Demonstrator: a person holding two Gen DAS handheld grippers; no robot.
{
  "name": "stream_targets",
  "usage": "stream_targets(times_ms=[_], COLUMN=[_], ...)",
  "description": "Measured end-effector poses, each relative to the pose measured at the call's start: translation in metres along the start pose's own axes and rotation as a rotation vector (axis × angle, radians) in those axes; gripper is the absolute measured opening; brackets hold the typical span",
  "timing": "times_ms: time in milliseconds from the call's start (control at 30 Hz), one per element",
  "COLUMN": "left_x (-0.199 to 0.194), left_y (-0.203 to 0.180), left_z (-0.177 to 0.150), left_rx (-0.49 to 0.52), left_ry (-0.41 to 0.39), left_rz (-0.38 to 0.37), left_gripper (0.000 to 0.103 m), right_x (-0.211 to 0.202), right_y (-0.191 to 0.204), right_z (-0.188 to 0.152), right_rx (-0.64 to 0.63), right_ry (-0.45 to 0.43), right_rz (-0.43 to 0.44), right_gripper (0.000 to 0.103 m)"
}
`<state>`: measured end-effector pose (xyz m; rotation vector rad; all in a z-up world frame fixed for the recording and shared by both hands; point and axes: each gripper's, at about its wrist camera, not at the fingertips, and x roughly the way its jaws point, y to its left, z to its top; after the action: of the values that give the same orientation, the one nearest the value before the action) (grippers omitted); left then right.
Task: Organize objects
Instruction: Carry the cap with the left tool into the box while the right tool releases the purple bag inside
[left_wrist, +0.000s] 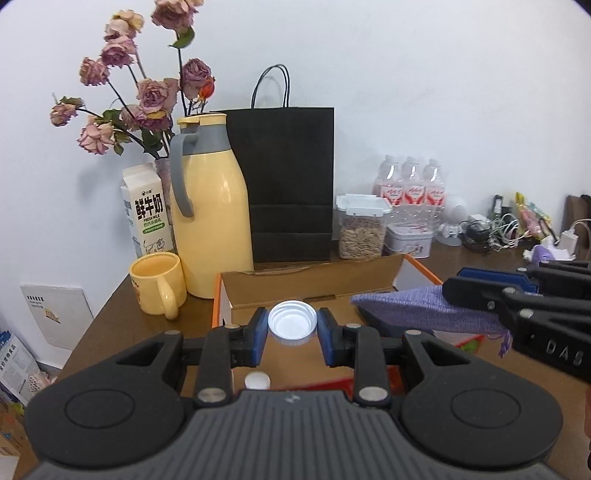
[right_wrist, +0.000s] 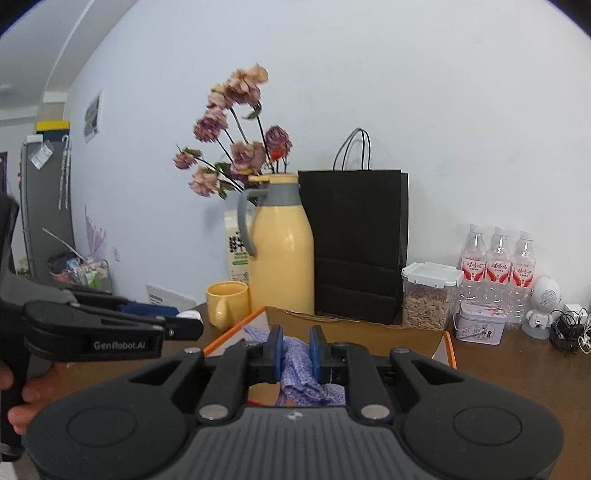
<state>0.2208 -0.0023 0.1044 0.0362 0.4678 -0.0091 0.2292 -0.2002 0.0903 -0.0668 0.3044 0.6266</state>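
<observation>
Between the blue pads of the left gripper (left_wrist: 291, 328), a white bottle cap (left_wrist: 292, 323) is sitting hollow side up, and the pads are pressing on its two sides, holding it above the cardboard box (left_wrist: 314, 286) with orange edges. Just below the cap, nearer than the box's brown flap, a small white round thing (left_wrist: 257, 380) is showing between the gripper's arms; what it is cannot be told. Over the right part of the box, the right gripper (right_wrist: 296, 354) is clamping a purple knitted cloth (right_wrist: 301, 380), its fingers nearly together with the fabric bunching between them and hanging down below. From the left wrist view that cloth (left_wrist: 413, 306) is sticking out leftward as a point over the box's right side. A person's hand (right_wrist: 18, 402) is gripping the handle of the left tool at the picture's edge. Left of the box, on the brown table (left_wrist: 110, 325), a yellow mug (left_wrist: 157, 282) is standing upright, with a yellow thermos jug (left_wrist: 210, 206) just behind it. Behind the box a black paper bag (left_wrist: 291, 184) is standing against the wall, a clear container of seeds (left_wrist: 360, 227) to its right, and water bottles (left_wrist: 410, 184) behind that. Left of the jug, a milk carton (left_wrist: 146, 210) and dried roses (left_wrist: 147, 92) are standing farthest back.
</observation>
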Motion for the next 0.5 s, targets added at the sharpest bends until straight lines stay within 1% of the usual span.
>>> stream_targets(times_ms=[167, 367, 500], left_x=[0.042, 0.084, 0.109], left_y=[0.003, 0.012, 0.014], left_z=[0.015, 0.022, 0.024], left_rx=[0.0, -0.03, -0.027], left_ry=[0.06, 0.12, 0.146], left_rz=[0.011, 0.039, 0.056], left_gripper=[0.029, 0.029, 0.03], right_x=[0.041, 0.085, 0.115], right_y=[-0.007, -0.013, -0.018], right_z=[0.005, 0.007, 0.007], right_rx=[-0.026, -0.053, -0.076], right_ry=[0.039, 0.07, 0.088], right_rz=[-0.033, -0.077, -0.112], right_gripper=[0.014, 0.014, 0.014])
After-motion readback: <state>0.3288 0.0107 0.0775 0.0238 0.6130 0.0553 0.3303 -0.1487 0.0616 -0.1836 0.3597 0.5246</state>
